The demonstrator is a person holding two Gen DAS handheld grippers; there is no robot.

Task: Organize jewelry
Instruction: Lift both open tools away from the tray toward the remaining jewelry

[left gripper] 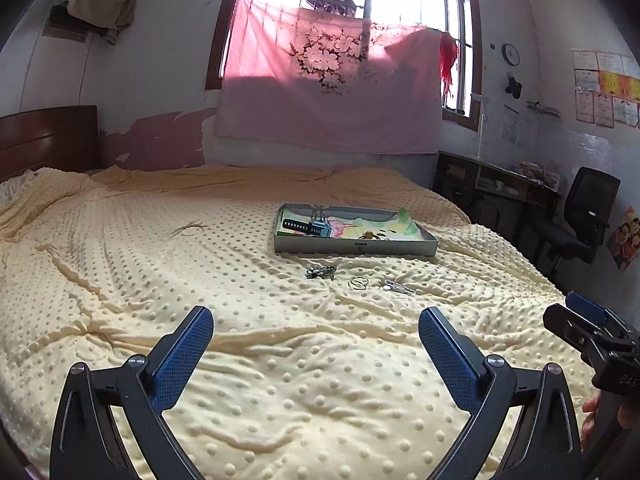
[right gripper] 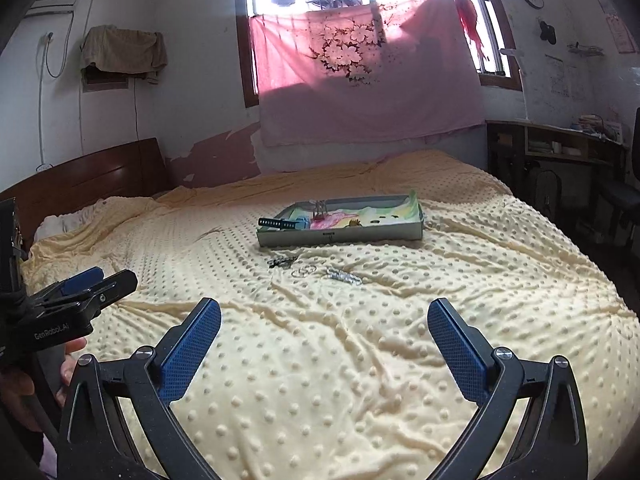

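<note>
Only right wrist view shows watch (right gripper: 280,224) strap overhanging tray (right gripper: 340,236).

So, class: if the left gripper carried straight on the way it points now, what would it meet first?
Probably the yellow blanket, with the left gripper open above it. The silver rings lie nearest that line, before the tray; depth is unclear.

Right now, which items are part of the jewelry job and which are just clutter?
Job:
tray
watch in the tray
dark chain piece on the blanket
rings
silver piece
left gripper and right gripper, both open

Not job:
blanket
office chair
curtain
</note>
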